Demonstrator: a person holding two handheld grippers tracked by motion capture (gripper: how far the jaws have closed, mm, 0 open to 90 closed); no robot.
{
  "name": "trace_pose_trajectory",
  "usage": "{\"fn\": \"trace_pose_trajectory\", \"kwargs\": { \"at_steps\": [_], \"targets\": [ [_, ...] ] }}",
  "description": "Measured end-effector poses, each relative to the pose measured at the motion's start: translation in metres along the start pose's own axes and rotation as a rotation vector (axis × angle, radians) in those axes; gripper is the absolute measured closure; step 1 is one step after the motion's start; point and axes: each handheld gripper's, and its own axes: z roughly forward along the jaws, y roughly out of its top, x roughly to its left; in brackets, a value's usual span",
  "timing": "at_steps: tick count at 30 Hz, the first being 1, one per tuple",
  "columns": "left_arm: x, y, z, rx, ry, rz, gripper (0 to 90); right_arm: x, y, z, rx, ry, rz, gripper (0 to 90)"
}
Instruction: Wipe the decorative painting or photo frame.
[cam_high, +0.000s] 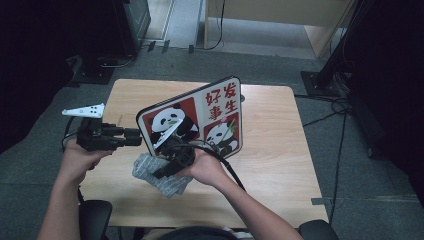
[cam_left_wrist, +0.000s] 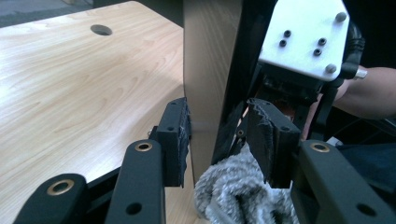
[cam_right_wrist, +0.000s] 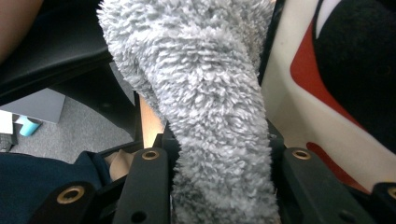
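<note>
A board printed with pandas and red characters (cam_high: 200, 120) stands tilted on the wooden table (cam_high: 270, 140), its face toward the person. My left gripper (cam_high: 136, 136) straddles its left edge. In the left gripper view one pad (cam_left_wrist: 180, 135) lies against the board's plain back (cam_left_wrist: 205, 70) and a narrow gap shows at the other pad (cam_left_wrist: 268, 140). My right gripper (cam_high: 162, 171) is shut on a fluffy grey cloth (cam_high: 172, 187) at the board's lower front. The cloth (cam_right_wrist: 205, 93) bulges out between its jaws beside the printed face (cam_right_wrist: 327, 70). The same cloth (cam_left_wrist: 233, 191) hangs under the right gripper's white plate (cam_left_wrist: 303, 37).
The table has a round cable hole (cam_left_wrist: 101, 30) near its far side. Chair armrests (cam_high: 95, 215) flank the person at the near edge. Cables (cam_high: 340, 115) and black stand bases (cam_high: 320, 80) lie on the grey floor to the right.
</note>
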Motion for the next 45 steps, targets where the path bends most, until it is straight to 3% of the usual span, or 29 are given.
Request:
{"fn": "trace_pose_trajectory", "kwargs": {
  "at_steps": [14, 30, 45],
  "targets": [
    [0.002, 0.0, 0.018, 0.027, -0.022, -0.021, 60.2, -0.003, -0.012, 0.011, -0.003, -0.005, -0.015, 66.5],
    [0.005, -0.001, 0.023, 0.023, -0.075, -0.048, 73.7, -0.006, -0.027, 0.021, -0.015, -0.007, -0.042, 66.9],
    [0.004, -0.001, 0.023, 0.035, -0.068, -0.052, 75.2, -0.012, -0.052, 0.037, -0.002, -0.004, -0.05, 67.7]
  ]
}}
